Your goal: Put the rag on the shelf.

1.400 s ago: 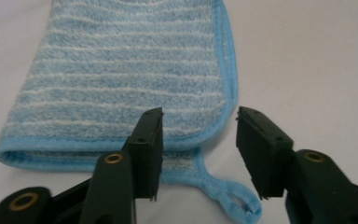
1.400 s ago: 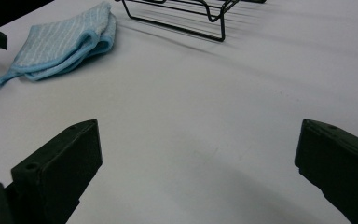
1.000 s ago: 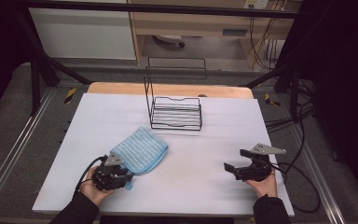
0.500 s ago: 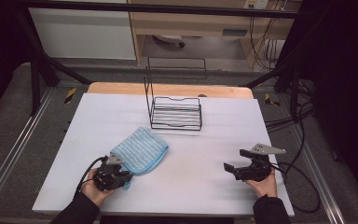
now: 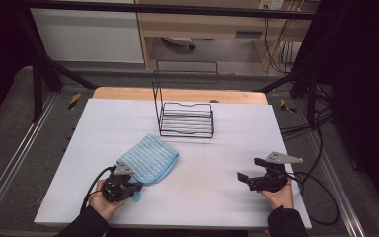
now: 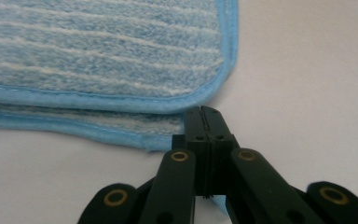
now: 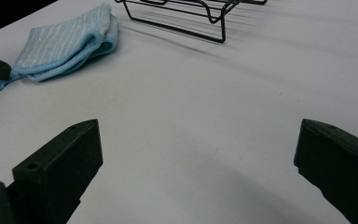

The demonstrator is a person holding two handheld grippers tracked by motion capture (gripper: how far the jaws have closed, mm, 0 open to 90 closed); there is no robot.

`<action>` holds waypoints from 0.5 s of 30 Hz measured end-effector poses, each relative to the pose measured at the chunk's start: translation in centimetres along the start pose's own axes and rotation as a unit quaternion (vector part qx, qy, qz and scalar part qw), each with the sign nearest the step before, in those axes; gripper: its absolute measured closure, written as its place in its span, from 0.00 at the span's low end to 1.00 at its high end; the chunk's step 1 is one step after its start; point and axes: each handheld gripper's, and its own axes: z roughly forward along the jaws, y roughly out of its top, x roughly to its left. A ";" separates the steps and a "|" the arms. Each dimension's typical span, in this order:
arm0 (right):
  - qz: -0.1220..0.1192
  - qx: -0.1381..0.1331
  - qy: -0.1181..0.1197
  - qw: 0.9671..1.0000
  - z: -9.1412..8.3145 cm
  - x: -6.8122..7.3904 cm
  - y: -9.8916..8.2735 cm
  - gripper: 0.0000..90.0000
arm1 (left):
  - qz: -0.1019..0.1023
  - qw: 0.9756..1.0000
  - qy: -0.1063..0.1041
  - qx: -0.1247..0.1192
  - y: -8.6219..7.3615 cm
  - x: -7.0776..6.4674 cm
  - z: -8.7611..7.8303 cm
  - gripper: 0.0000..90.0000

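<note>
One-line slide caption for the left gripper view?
Left gripper, jaws closed on the lower corner of a folded light-blue striped microfibre cloth on a white table.

Black wire rack (image 5: 186, 117), white table (image 5: 296, 128)

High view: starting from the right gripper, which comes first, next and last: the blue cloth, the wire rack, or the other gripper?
1. Left gripper: across the table, at the near edge like the right gripper, but too close to call against the cloth.
2. Blue cloth: left of centre.
3. Wire rack: at the back, middle.
</note>
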 end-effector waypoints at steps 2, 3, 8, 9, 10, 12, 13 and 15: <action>0.000 0.001 -0.002 1.000 0.0 0.0 0.0 0.02 | -0.007 1.000 -0.001 -0.001 -0.1 0.2 0.0 0.98; 0.000 0.001 -0.002 1.000 0.0 0.0 0.0 0.02 | -0.011 1.000 -0.010 -0.002 -0.2 0.3 -0.1 0.92; 0.000 0.000 -0.002 1.000 0.0 0.0 0.0 0.02 | -0.016 1.000 -0.010 -0.005 -0.3 -0.2 0.0 0.79; 0.001 -0.001 -0.002 1.000 0.0 0.0 0.0 0.02 | -0.012 1.000 -0.001 -0.002 -0.3 -0.3 -0.1 0.79; 0.001 -0.001 -0.002 1.000 -0.1 0.0 0.0 0.02 | -0.016 1.000 0.003 -0.004 -0.4 -0.4 -0.1 0.79; 0.000 -0.002 -0.002 1.000 -0.1 0.0 0.0 0.02 | -0.012 1.000 0.019 0.002 -0.6 -0.7 -0.3 0.79; 0.000 -0.002 -0.003 1.000 -0.1 0.0 0.0 0.02 | -0.012 1.000 0.021 0.007 -0.8 -0.8 -0.2 0.80; 0.000 -0.004 -0.003 1.000 -0.2 -0.1 0.0 0.02 | -0.014 1.000 0.023 0.007 -0.9 -0.8 -0.2 0.80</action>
